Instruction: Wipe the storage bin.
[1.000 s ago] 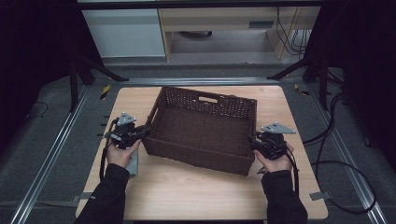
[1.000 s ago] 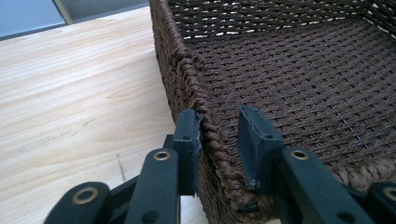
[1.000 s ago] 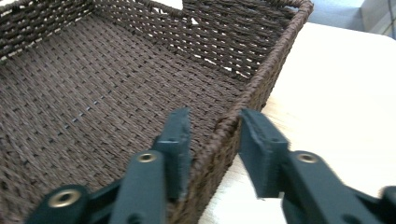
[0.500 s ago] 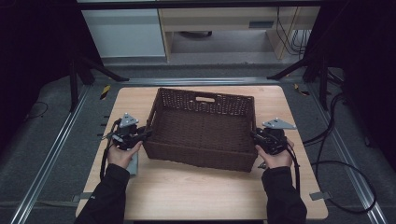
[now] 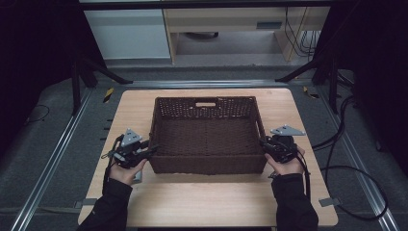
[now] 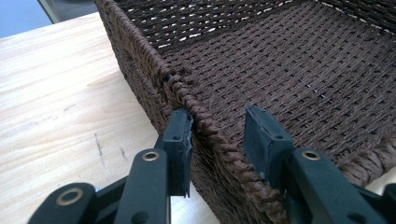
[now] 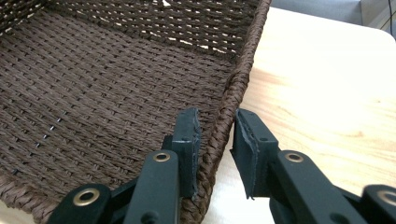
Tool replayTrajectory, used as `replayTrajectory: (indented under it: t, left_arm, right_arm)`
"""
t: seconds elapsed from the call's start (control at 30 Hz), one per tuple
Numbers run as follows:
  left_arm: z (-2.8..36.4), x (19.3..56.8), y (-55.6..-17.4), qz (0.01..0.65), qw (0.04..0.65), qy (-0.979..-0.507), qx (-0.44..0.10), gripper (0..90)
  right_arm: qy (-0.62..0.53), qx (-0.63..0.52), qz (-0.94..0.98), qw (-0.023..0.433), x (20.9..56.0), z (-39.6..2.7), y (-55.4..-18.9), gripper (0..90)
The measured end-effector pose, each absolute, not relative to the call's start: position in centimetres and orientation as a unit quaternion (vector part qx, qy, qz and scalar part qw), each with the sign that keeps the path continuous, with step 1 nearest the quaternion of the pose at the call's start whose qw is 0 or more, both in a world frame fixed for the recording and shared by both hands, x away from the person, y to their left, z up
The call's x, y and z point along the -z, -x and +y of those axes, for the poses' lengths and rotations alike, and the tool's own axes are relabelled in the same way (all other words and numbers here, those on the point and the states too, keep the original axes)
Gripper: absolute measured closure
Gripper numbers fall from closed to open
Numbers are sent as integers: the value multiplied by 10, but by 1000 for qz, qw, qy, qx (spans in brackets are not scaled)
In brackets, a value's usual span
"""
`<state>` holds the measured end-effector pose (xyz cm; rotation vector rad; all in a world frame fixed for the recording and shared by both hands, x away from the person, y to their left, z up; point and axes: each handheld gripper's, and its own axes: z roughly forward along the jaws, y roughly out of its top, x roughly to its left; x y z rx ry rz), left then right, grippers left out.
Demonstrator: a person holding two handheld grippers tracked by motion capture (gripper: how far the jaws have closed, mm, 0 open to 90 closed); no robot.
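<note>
The dark brown rectangular woven basket is sitting empty on the light wooden tabletop, about midway between its left and right edges and nearer its far edge, its sides lying square to the table's edges. A handle slot is showing in the basket's far wall.

The left gripper is straddling the basket's left rim close to the near left corner. In the left gripper view, the left gripper is showing its jaws half spread, having just been opening: the outer pad is lying against the outside of the braided rim, while the inner pad is standing clear of it over the basket's floor.

The right gripper is straddling the right rim near the near right corner. In the right gripper view, the right gripper has its jaws narrowed, having just been closing, with the rim between them; the inner pad is touching the weave and the outer one is standing just off it.
</note>
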<state>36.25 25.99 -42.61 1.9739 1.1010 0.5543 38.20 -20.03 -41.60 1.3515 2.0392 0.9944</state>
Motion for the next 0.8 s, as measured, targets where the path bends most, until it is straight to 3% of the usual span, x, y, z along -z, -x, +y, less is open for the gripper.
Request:
replayTrajectory:
  t: [0.27,0.37,0.5,0.8]
  left_arm:
    - [261,427,-344,432,401,-777,-222,585]
    - [264,427,-347,435,403,-776,-215,511]
    - [265,426,-349,432,404,-777,-216,479]
    - [276,412,-346,438,431,-755,-230,442]
  right_arm:
    - [-495,-363,751,243,415,-203,-361,706]
    - [-493,-374,747,244,413,-204,-362,610]
    - [-483,-400,736,254,407,-208,-366,552]
    - [-484,-396,742,240,414,-212,-396,572]
